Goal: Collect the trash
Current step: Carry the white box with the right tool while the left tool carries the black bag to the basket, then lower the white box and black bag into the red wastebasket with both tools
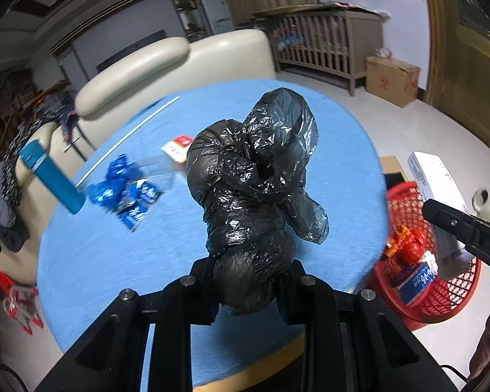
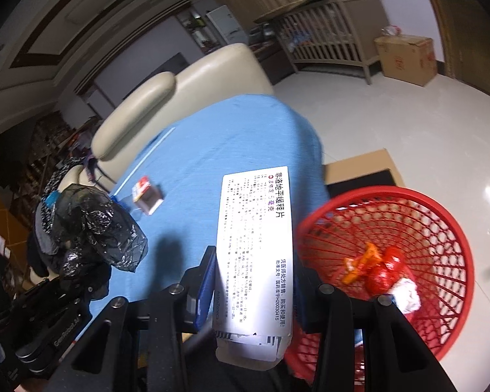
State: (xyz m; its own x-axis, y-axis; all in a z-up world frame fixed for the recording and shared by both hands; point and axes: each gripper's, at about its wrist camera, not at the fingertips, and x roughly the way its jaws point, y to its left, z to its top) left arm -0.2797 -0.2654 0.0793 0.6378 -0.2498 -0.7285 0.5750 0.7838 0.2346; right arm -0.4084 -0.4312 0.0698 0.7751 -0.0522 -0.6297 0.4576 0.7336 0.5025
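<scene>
The left gripper (image 1: pixel 250 289) pinches a crumpled black plastic bag (image 1: pixel 254 179) above the blue table (image 1: pixel 114 261); it looks light, soft and slippery, so the bunched lower end is the best hold. The right gripper (image 2: pixel 254 297) clamps a white medicine box (image 2: pixel 254 245), stiff and light, near the table edge. The red basket (image 2: pixel 441 228) stands just beside on the floor, open above.

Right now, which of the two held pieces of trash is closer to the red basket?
The white medicine box in the right gripper; it hangs beside the red basket. The black plastic bag in the left gripper is over the blue table.
</scene>
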